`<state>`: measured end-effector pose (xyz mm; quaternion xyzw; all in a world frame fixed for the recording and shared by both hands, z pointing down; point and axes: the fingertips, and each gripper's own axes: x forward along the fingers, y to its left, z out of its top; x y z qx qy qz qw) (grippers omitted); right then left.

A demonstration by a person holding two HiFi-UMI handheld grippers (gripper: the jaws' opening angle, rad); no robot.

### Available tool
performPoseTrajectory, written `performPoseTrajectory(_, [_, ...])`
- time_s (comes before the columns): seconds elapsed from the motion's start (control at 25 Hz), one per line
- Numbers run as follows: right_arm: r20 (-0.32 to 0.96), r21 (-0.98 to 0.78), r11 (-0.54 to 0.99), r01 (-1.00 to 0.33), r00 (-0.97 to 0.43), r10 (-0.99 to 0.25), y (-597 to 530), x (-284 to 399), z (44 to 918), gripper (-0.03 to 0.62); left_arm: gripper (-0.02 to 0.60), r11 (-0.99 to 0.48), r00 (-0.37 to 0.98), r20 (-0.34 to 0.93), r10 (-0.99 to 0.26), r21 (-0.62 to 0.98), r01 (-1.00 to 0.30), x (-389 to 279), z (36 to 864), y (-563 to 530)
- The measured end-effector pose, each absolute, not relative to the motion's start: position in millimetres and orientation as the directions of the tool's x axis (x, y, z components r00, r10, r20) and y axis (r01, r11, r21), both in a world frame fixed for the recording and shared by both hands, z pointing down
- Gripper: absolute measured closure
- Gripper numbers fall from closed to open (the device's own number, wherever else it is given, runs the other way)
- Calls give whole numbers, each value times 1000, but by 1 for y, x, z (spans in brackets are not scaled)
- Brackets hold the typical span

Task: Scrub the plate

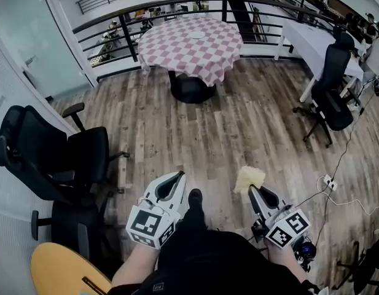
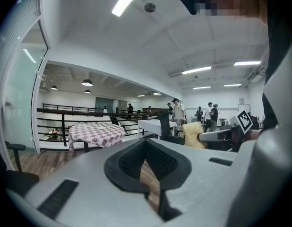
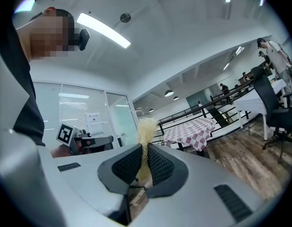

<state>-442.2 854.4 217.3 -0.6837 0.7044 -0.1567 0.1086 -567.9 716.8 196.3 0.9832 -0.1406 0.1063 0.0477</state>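
Note:
A small white plate (image 1: 196, 34) lies on a round table with a red-and-white checked cloth (image 1: 189, 54), far ahead across the wooden floor. My left gripper (image 1: 178, 176) is held low at the left, jaws shut with nothing between them (image 2: 146, 157). My right gripper (image 1: 251, 189) is shut on a fluffy pale-yellow scrubbing sponge (image 1: 249, 178), which sticks up from between the pads (image 3: 146, 129). The left gripper view shows that sponge (image 2: 193, 134) beside it, and the checked table (image 2: 96, 130) in the distance. Both grippers are far from the plate.
Black office chairs (image 1: 54, 158) stand at the left, another (image 1: 333, 91) by a long white table (image 1: 312, 42) at the right. A black railing (image 1: 115, 17) runs behind the checked table. A power strip with cable (image 1: 328, 182) lies on the floor. A yellow seat (image 1: 66, 269) is near left.

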Motion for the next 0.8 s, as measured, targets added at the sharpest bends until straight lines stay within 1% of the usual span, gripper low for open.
performPoseTrajectory(0.24, [106, -377, -46, -925, 6, -994, 769, -386, 191, 553, 574, -969, 953, 225, -204, 89, -229, -499, 171, 623])
performPoseTrajectory(0.4, [106, -377, -77, -923, 39, -994, 739, -350, 205, 553, 574, -976, 960, 224, -171, 94, -196, -460, 188, 593])
performPoseTrajectory(0.6, [95, -352, -62, -934, 31, -995, 697, -319, 243, 553, 574, -984, 967, 206, -149, 64, -165, -421, 227, 560])
performPoseTrajectory(0.8, [96, -386, -37, -922, 0, -995, 629, -304, 249, 553, 574, -987, 970, 213, -121, 75, -140, -389, 236, 507])
